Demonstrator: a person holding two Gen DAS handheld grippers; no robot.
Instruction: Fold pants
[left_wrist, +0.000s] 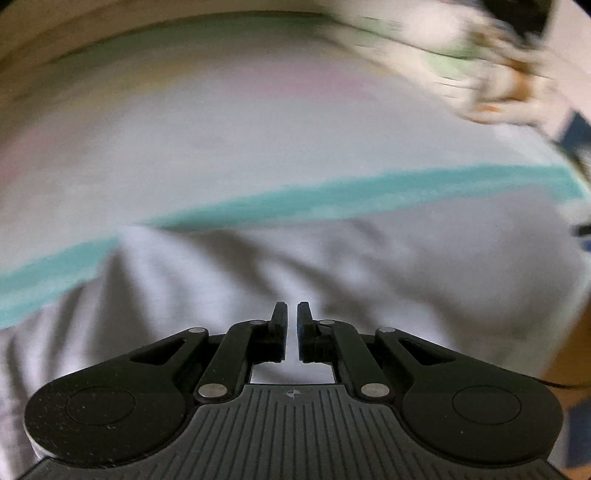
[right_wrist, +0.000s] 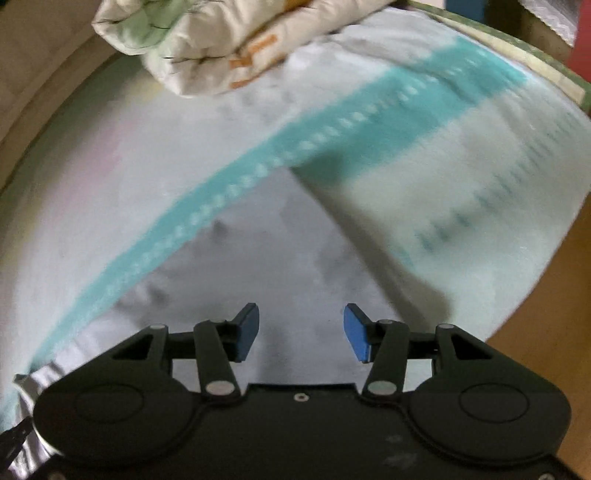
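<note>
Left wrist view: left gripper (left_wrist: 292, 314) points down at pale grey pants (left_wrist: 258, 280) spread on a white bed sheet (left_wrist: 221, 129) with a teal stripe (left_wrist: 332, 199); its jaws stand nearly together, and whether cloth is pinched between them cannot be told. Right wrist view: right gripper (right_wrist: 301, 332) hangs over the same garment (right_wrist: 258, 266), its 2 blue pads (right_wrist: 355, 334) apart with nothing between them. The pants lie flat beside the stripe (right_wrist: 258, 162); blur hides their long axis. A folded printed quilt (right_wrist: 207, 44) rests at the sheet's far end. No containers visible.
</note>
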